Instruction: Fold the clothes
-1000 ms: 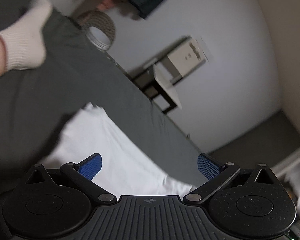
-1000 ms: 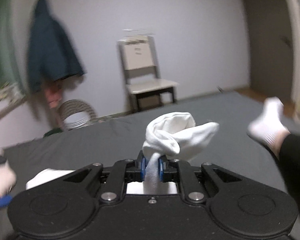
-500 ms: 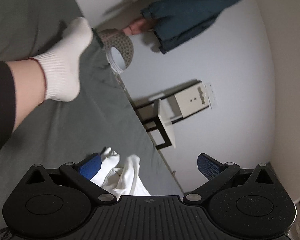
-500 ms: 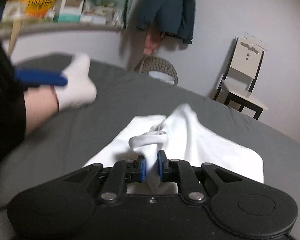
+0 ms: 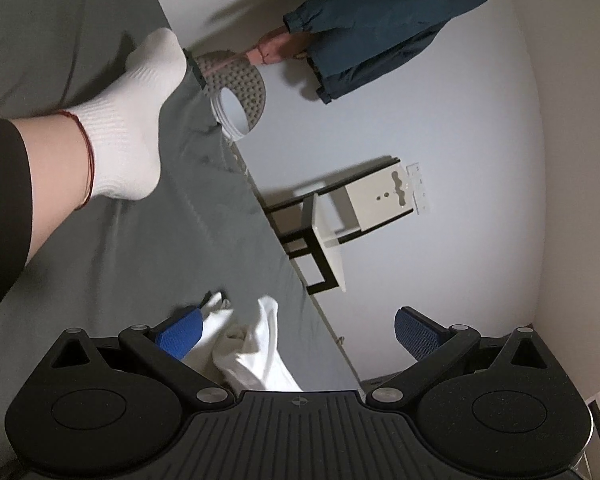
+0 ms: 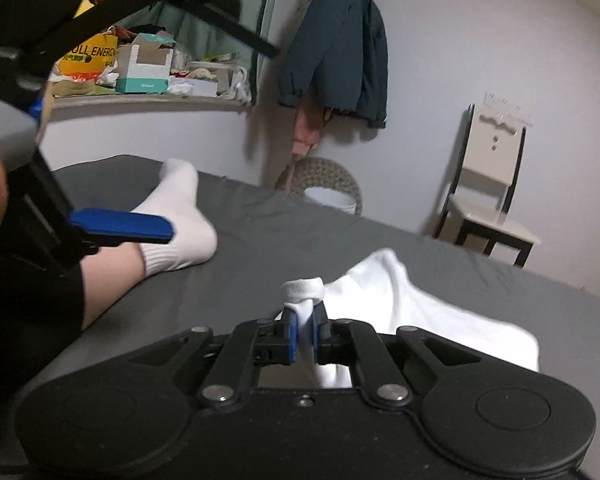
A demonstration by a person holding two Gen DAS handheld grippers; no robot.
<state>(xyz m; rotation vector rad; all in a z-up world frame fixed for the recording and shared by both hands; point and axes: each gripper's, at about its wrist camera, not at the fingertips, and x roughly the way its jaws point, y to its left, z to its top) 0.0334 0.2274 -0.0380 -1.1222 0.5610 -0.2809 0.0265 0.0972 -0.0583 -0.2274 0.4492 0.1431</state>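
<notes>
A white garment (image 6: 400, 304) lies bunched on the grey bed sheet (image 6: 260, 264). My right gripper (image 6: 304, 322) is shut on a rolled fold of it, low over the sheet. In the left wrist view the garment (image 5: 256, 344) shows just ahead of the left blue pad, crumpled. My left gripper (image 5: 296, 334) is open and holds nothing. The right wrist view shows one blue finger (image 6: 120, 226) of the left gripper raised at the left, above the bed and apart from the cloth.
A person's foot in a white sock (image 6: 176, 220) rests on the bed left of the garment. Beyond the bed edge stand a pale chair (image 6: 492, 184) and a woven basket (image 6: 324, 184). A dark jacket (image 6: 340, 48) hangs on the wall beside a cluttered shelf (image 6: 140, 76).
The right gripper has carried the pinched fold down and to the left over the garment, which now lies doubled. The left gripper has swung away from the flat cloth and stays open.
</notes>
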